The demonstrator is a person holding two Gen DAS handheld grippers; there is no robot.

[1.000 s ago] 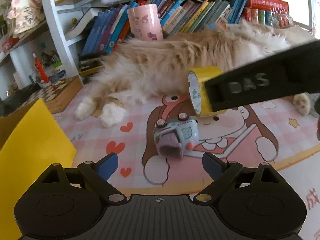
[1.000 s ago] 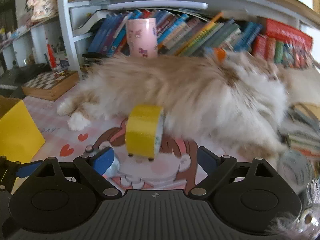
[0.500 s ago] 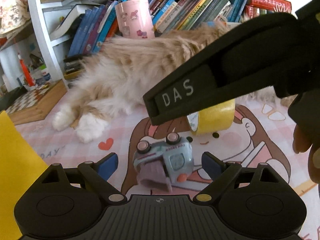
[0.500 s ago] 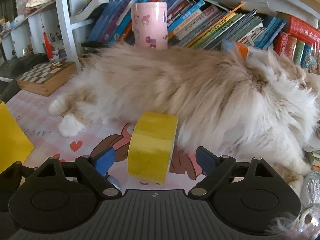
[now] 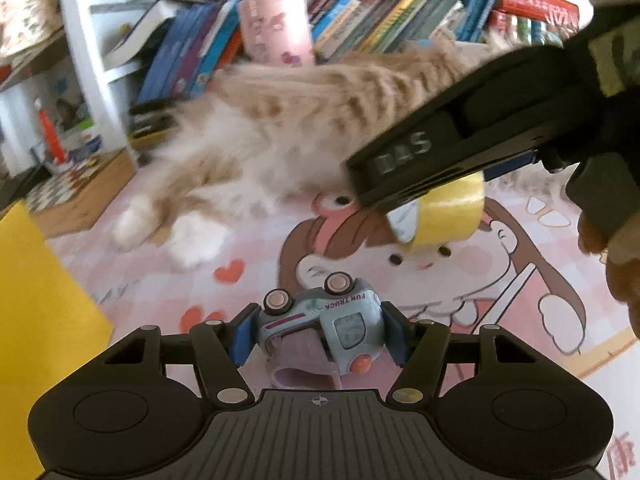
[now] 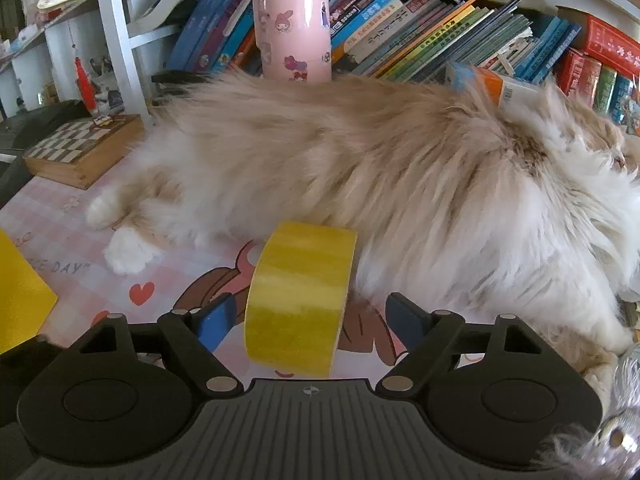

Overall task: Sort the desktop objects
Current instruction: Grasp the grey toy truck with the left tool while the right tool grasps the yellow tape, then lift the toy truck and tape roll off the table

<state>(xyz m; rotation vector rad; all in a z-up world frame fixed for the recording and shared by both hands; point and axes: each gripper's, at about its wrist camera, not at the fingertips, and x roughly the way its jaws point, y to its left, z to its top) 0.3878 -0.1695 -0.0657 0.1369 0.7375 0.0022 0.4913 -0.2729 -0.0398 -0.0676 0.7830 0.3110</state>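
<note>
Against blurred books (image 5: 360,12), left gripper (image 5: 316,334) closing hides toy truck's (image 5: 320,320) sides.

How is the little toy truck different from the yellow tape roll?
The toy truck is pale blue with pink wheels; the tape roll is plain yellow. The truck lies tipped on its side; the roll stands on its edge. The left claw is closing round the truck, the right claw round the roll. Both sit on the pink cartoon mat.
</note>
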